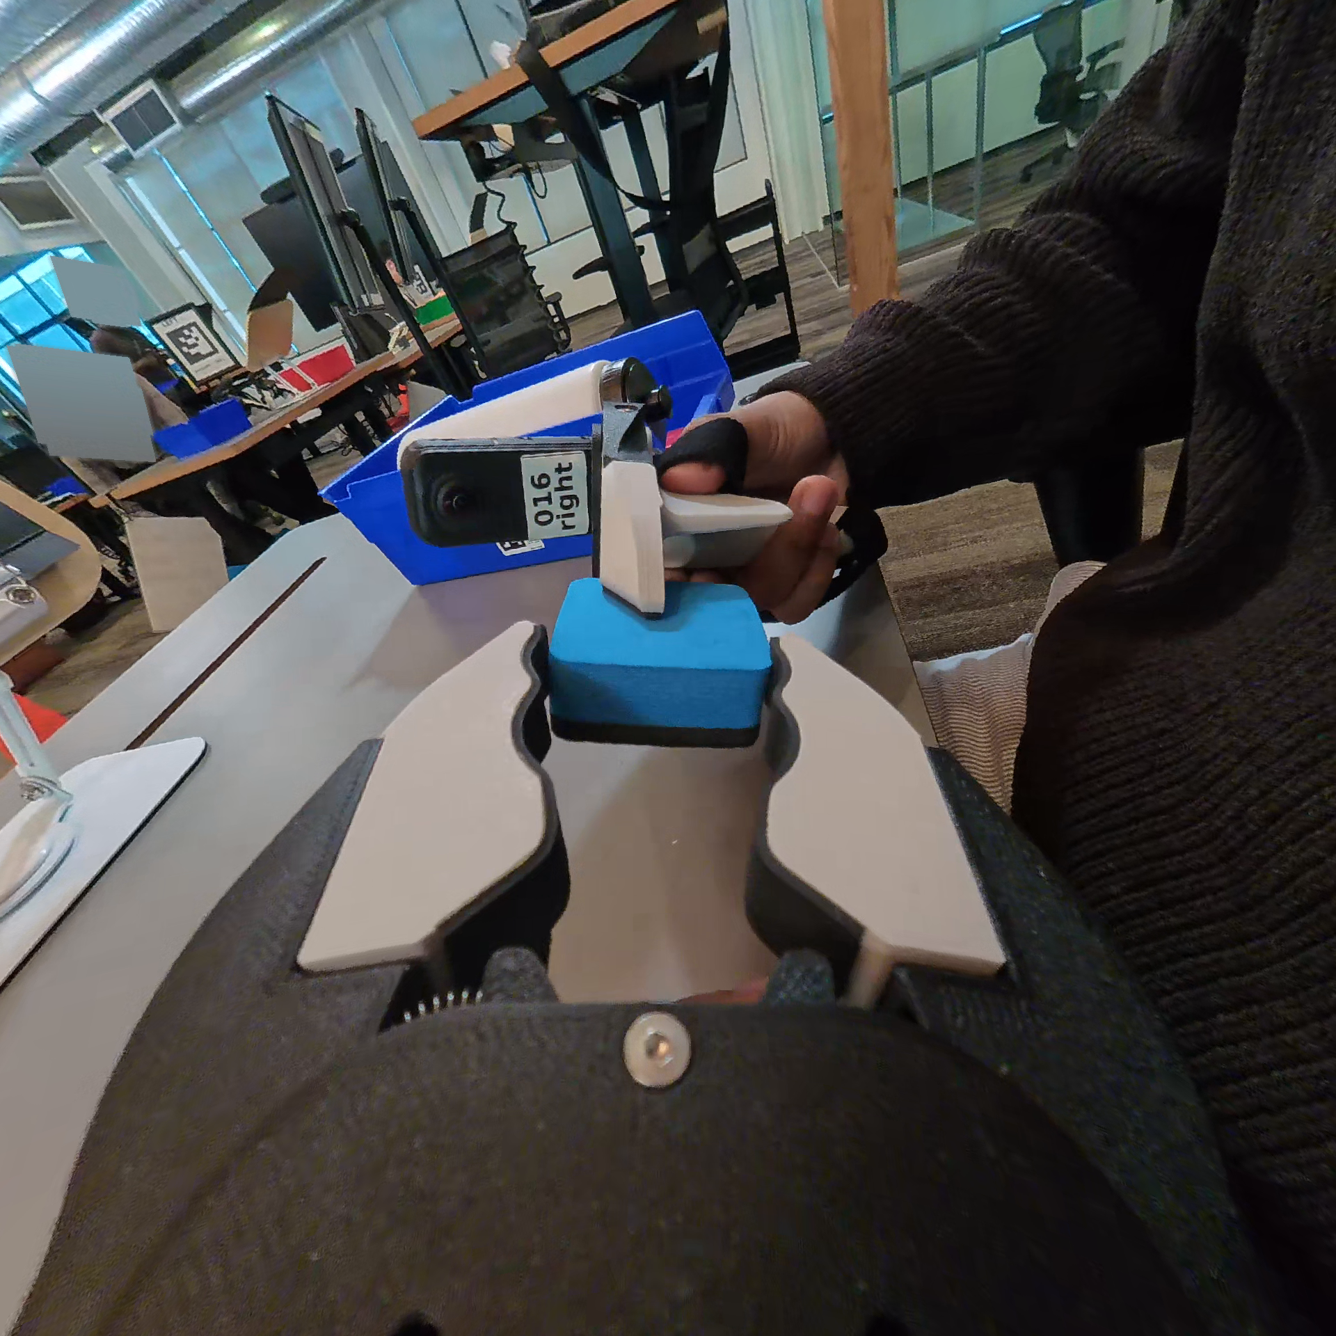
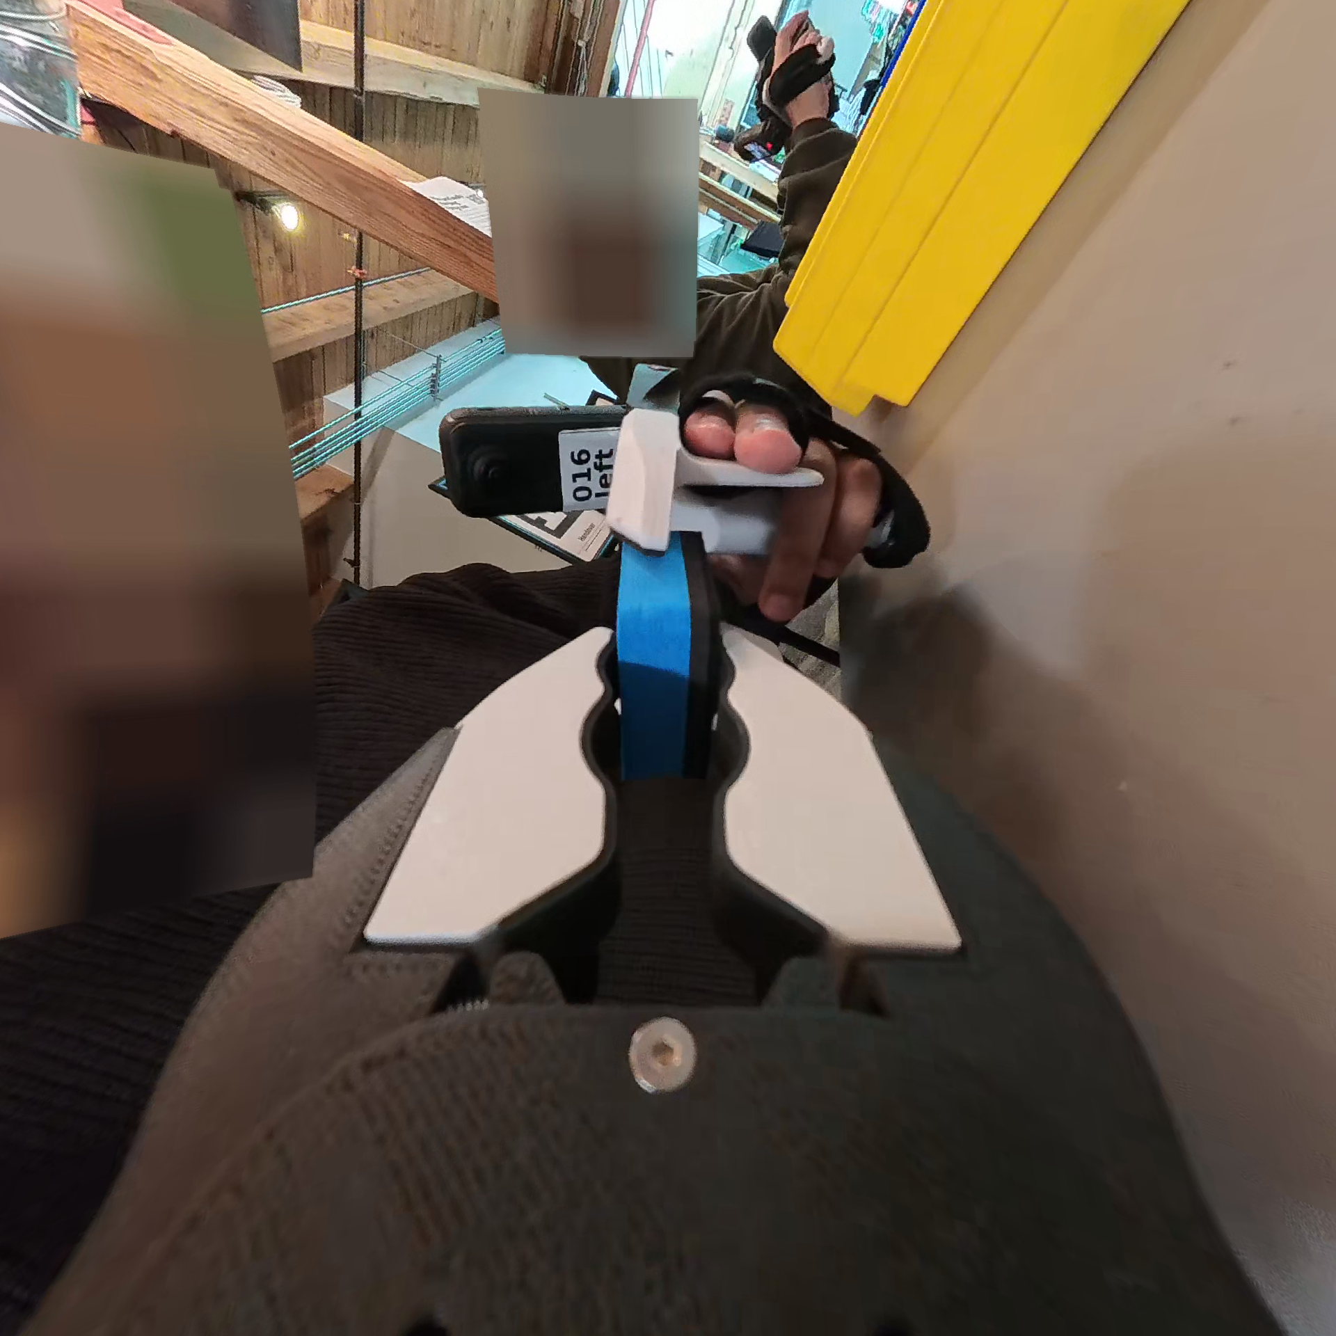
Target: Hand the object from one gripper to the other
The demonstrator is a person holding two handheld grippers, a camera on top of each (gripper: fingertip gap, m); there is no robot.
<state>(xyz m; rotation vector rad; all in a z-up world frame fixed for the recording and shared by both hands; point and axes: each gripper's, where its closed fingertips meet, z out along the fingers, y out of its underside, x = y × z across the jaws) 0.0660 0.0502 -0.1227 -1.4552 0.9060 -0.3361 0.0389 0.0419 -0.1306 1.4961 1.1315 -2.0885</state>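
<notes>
A blue foam block with a black bottom layer point(image 1: 654, 679) hangs above the grey table point(image 1: 347, 651). My left gripper point(image 1: 654, 651) has both fingers against the block's two sides. In that view one white finger point(image 1: 629, 557) of the right gripper lies on the block's top; its other finger is hidden under the block. In the right wrist view my right gripper point(image 2: 669, 672) is shut across the block point(image 2: 647, 694), one finger on the blue face and one on the black. A finger point(image 2: 643, 506) of the left gripper meets the block's far end.
A blue bin point(image 1: 376, 499) stands on the table just behind the block. A white base plate with a clear stand point(image 1: 108, 795) is at the left. A dark-sweatered arm point(image 1: 1157, 578) fills the right. A yellow bin point(image 2: 940, 217) is at the upper right. The grippers are tip to tip, or close to it.
</notes>
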